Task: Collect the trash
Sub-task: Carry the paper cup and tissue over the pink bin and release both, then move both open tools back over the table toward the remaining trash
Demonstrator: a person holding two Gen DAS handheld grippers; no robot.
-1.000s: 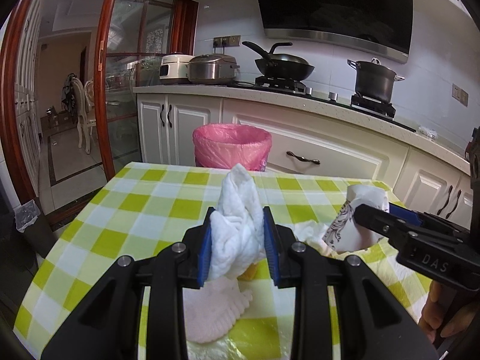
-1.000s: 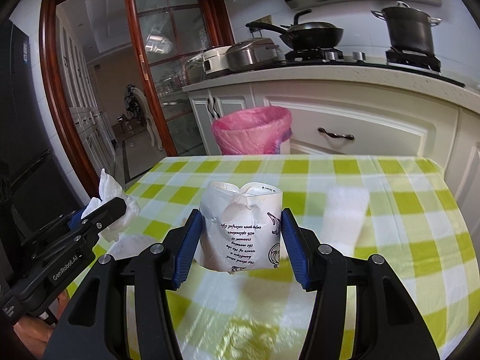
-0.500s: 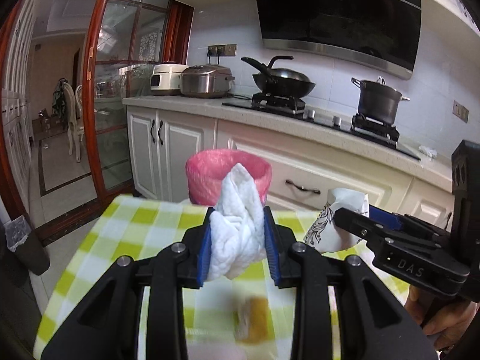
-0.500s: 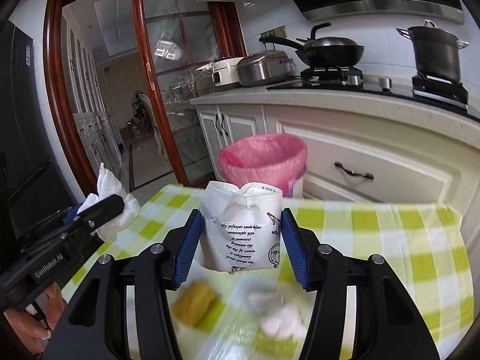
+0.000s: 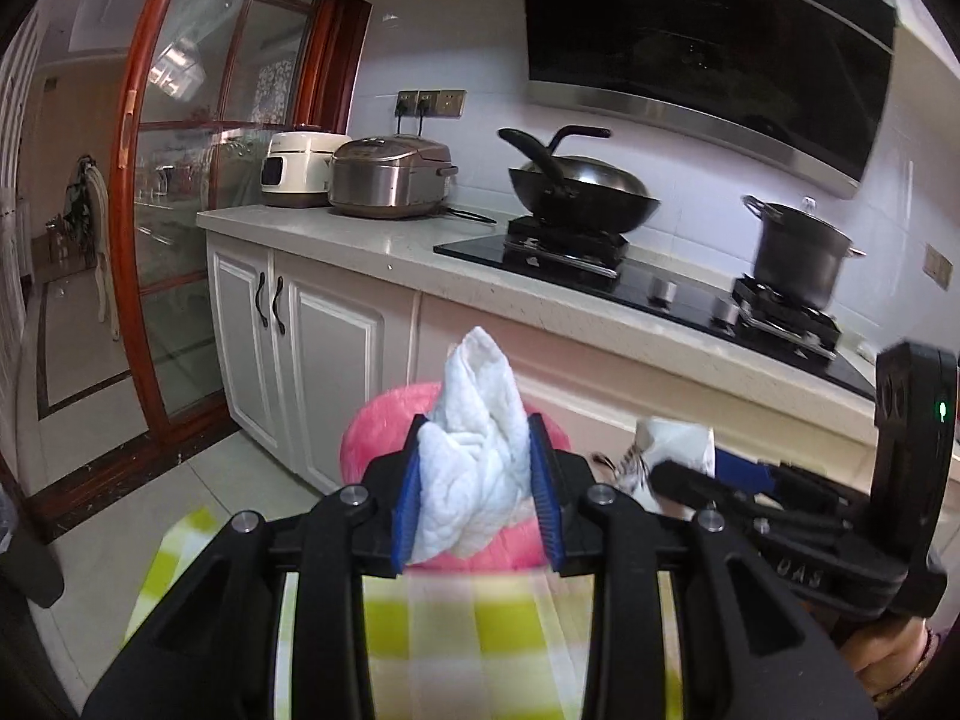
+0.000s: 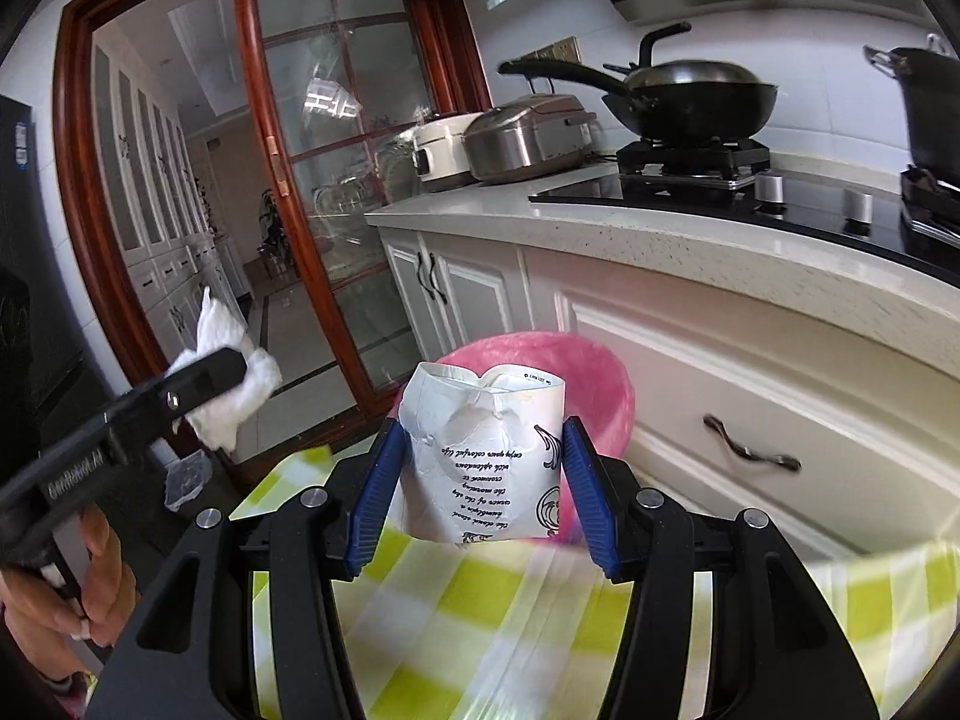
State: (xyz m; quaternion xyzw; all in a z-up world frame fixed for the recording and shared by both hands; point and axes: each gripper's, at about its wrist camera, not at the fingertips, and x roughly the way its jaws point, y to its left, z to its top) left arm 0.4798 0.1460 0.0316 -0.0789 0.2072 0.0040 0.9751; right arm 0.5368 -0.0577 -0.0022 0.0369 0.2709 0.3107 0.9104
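A miss is the chief risk from here: if either piece is released before it is fully over the pink-lined bin (image 6: 540, 372), it may be dropped onto the far edge of the tabletop (image 6: 480, 630) or onto the floor between that edge and the cabinets. The crumpled white tissue (image 5: 474, 450) is light and could be caught on a blue pad or drift wide of the rim when let go. The crushed paper cup (image 6: 486, 456) is wider than the tissue, so the bin rim could be struck and the cup tipped outward. A collision between the two tools is also possible, since both are aimed at the same opening.

The left gripper (image 5: 477, 483) is closed narrowly on the tissue, which is squeezed between the blue pads and stands up above them. The right gripper (image 6: 480, 492) is held at a wider gap, clamped on the sides of the cup, whose printed text reads upside down.

In both wrist views the bin is seen directly behind the held item, just beyond the far edge of the tabletop; the tissue appears to be over the near rim, though depth is poorly judged through the fisheye blur. The cup is held to the right of the tissue, near it but apart
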